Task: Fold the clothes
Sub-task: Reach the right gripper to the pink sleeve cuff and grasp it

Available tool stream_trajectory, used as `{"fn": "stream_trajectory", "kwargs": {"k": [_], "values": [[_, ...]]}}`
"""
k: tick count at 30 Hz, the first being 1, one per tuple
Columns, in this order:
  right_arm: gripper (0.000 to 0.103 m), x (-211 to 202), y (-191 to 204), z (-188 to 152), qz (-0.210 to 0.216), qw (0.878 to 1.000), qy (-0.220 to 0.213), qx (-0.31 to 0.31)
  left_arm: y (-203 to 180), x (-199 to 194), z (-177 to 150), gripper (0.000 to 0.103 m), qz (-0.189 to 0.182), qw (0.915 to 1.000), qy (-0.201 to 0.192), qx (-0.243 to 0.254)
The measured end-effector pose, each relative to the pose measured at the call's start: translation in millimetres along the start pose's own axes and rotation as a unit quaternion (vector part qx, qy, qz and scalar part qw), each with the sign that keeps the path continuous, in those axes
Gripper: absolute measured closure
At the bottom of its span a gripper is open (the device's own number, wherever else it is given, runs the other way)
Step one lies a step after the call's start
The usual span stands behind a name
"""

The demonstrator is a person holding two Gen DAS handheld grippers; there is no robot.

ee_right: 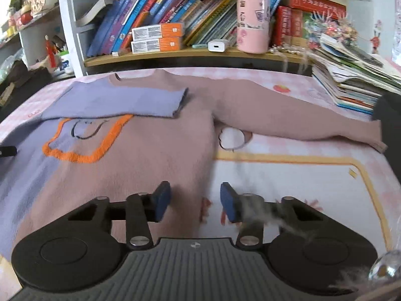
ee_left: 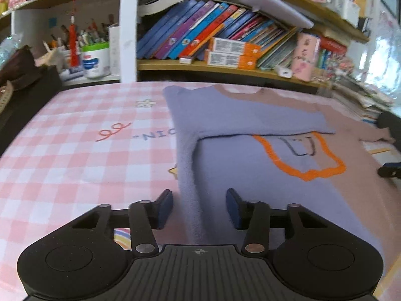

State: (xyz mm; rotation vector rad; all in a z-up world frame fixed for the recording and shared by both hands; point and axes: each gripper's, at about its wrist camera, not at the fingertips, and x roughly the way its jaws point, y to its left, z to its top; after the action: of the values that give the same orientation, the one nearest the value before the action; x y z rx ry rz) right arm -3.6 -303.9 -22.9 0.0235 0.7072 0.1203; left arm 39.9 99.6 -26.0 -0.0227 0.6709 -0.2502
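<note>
The black left gripper [ee_left: 199, 207] and black right gripper [ee_right: 191, 204] both hover with blue-padded fingers spread, holding nothing. Under them a fuzzy lilac-and-pink sweater [ee_right: 140, 155] lies flat on the pink checked tablecloth [ee_left: 75, 155], which reads "NIC"; its lilac sleeve [ee_left: 238, 115] is folded across. Only the right view shows the pink sleeve [ee_right: 288, 118] stretched out.

Purple-and-pink sweater [ee_right: 155, 155] flat on table, purple sleeve [ee_right: 117, 100] folded across.

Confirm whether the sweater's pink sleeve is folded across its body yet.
No: the pink sleeve lies stretched out over the tablecloth, away from the sweater.
</note>
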Motion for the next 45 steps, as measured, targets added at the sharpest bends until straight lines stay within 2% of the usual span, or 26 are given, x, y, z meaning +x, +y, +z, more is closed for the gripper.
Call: {"fn": "stream_trajectory", "kwargs": {"k": [1,2,4,6,8,11,16,25,28,30,32,34,36,38,42,45], "values": [[0.068,-1.7,2.9,-0.8,0.0,1.0,0.002,0.001,0.9,-0.6,-0.9,0.082,-0.01,0.9999,-0.002,-0.001],[0.075,-3.1,5.8,-1.2,0.003,1.0,0.004,0.004,2.0,-1.4,-2.7,0.091,-0.019,0.9998,-0.005,-0.003],[0.081,-2.1,12.7,0.7,0.01,1.0,0.007,0.002,9.7,-2.5,-6.1,0.097,-0.032,0.9994,-0.011,-0.006],[0.092,-0.1,20.0,3.3,0.016,1.0,0.008,-0.002,27.9,-2.3,-6.9,0.098,-0.06,0.9975,-0.012,-0.035],[0.093,5.3,27.3,8.6,0.02,1.0,0.011,-0.006,39.5,-4.3,-6.6,0.097,-0.059,0.997,-0.015,-0.048],[0.093,16.3,42.8,17.1,0.031,0.999,0.011,-0.02,45.0,-8.4,-5.9,0.098,-0.032,0.9987,-0.023,-0.034],[0.093,33.8,67.2,30.4,0.03,0.998,0.007,-0.053,63.6,-4.3,-1.2,0.098,-0.012,0.9985,-0.03,-0.044],[0.093,45.1,69.0,40.6,0.026,0.998,0.004,-0.052,69.1,8.6,7.9,0.097,-0.012,0.999,-0.029,-0.033],[0.091,47.7,68.1,43.3,0.025,0.998,0.003,-0.05,71.4,5.5,6.8,0.092,0.003,0.9986,-0.036,-0.04],[0.079,48.0,66.3,44.8,0.023,0.999,0.002,-0.048,69.3,-6.5,7.9,0.092,0.023,0.997,-0.062,-0.04],[0.074,43.3,58.2,47.4,0.016,0.999,-0.005,-0.043,63.9,-24.5,11.5,0.091,0.025,0.9944,-0.096,-0.036],[0.067,38.0,45.3,52.3,0.001,0.999,-0.012,-0.033,55.8,-42.1,15.7,0.088,0.002,0.9915,-0.126,-0.032],[0.059,37.9,24.8,61.2,-0.021,1.0,-0.014,-0.014,43.3,-49.5,18.5,0.077,-0.039,0.9894,-0.138,-0.02],[0.056,39.1,2.4,71.1,-0.045,0.999,-0.016,0.008,28.9,-45.6,19.8,0.06,-0.067,0.989,-0.131,0.004],[0.054,50.8,-56.1,92.2,-0.083,0.992,-0.002,0.094,5.1,-25.2,13.4,0.048,-0.088,0.9901,-0.101,0.042],[0.054,59.4,-99.6,101.9,-0.094,0.98,0.004,0.177,-1.5,-16.1,6.9,0.034,-0.086,0.9908,-0.087,0.059]]}}
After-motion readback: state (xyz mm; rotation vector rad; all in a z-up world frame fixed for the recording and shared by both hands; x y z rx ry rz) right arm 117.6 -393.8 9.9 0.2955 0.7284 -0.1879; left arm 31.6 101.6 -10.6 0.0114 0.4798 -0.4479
